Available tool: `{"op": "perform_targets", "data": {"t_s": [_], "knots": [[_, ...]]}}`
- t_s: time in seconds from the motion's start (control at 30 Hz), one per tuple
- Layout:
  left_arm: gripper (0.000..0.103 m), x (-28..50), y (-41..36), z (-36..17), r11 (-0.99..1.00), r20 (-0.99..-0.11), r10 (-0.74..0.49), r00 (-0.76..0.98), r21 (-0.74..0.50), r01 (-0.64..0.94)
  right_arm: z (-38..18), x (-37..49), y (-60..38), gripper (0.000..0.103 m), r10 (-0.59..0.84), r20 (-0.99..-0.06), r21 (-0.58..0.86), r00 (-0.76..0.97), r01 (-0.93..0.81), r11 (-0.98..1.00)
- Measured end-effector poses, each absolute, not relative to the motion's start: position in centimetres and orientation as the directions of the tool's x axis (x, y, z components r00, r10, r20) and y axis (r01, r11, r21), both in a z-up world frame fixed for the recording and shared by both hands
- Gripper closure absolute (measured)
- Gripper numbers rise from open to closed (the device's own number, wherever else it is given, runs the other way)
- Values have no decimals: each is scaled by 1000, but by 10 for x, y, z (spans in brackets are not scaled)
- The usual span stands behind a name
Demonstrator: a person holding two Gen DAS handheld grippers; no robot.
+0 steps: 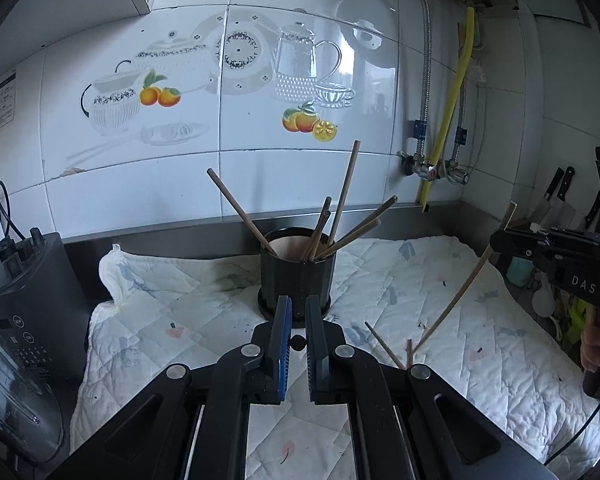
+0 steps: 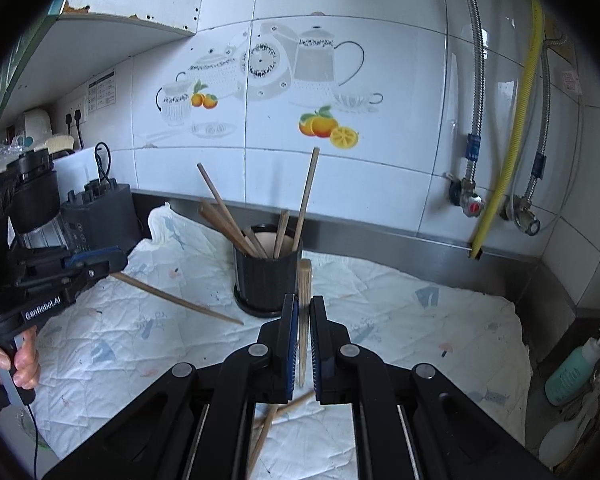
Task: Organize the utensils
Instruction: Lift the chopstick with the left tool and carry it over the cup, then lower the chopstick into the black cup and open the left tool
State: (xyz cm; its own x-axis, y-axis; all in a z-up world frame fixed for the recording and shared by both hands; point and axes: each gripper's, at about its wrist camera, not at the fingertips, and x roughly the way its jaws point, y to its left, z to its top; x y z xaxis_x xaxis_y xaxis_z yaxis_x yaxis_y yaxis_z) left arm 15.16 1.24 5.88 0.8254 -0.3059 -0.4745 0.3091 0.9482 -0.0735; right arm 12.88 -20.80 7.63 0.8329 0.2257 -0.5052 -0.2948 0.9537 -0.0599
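A black holder cup [image 1: 297, 276] stands on the quilted cloth with several wooden chopsticks [image 1: 346, 188] leaning in it; it also shows in the right wrist view [image 2: 265, 280]. My left gripper [image 1: 299, 312] is just in front of the cup, its jaws nearly closed with a narrow gap and nothing between them. My right gripper [image 2: 304, 312] is shut on a wooden chopstick [image 2: 304, 284], held upright; in the left wrist view this chopstick [image 1: 460, 296] slants down from the right gripper [image 1: 512, 242]. Loose chopsticks [image 1: 386, 346] lie on the cloth, also below the right gripper [image 2: 272, 420].
The white quilted cloth [image 1: 480, 340] covers the counter. A dark blender base [image 1: 28, 280] stands at left. Pipes and a yellow hose [image 2: 512, 152] run down the tiled wall. A teal soap bottle [image 2: 572, 368] sits at right. Knives [image 1: 560, 192] hang far right.
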Motion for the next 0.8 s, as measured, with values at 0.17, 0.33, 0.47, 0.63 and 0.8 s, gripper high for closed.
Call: {"op": "perform_targets", "data": {"t_s": [0.17,0.33,0.47,0.63,0.8], "knots": [[97,157,14,78,943,-462,-320,827,-72,324,92,136,-206,95,241,-490,-59,838,-307,950],[97,169,13,106,944,-437,-309,845,-37,327,108,148,-201,95,248,-477,-66,843,-316,947],[97,178,11,132,945,-398,-302,866,-5,327,121,157,-195,95,252,-454,-81,855,-321,944],[97,196,5,166,942,-350,-304,886,30,335,140,170,-187,95,262,-413,-102,872,-330,938],[97,218,-6,200,940,-293,-295,909,79,331,160,184,-179,95,267,-361,-132,893,-333,934]]}}
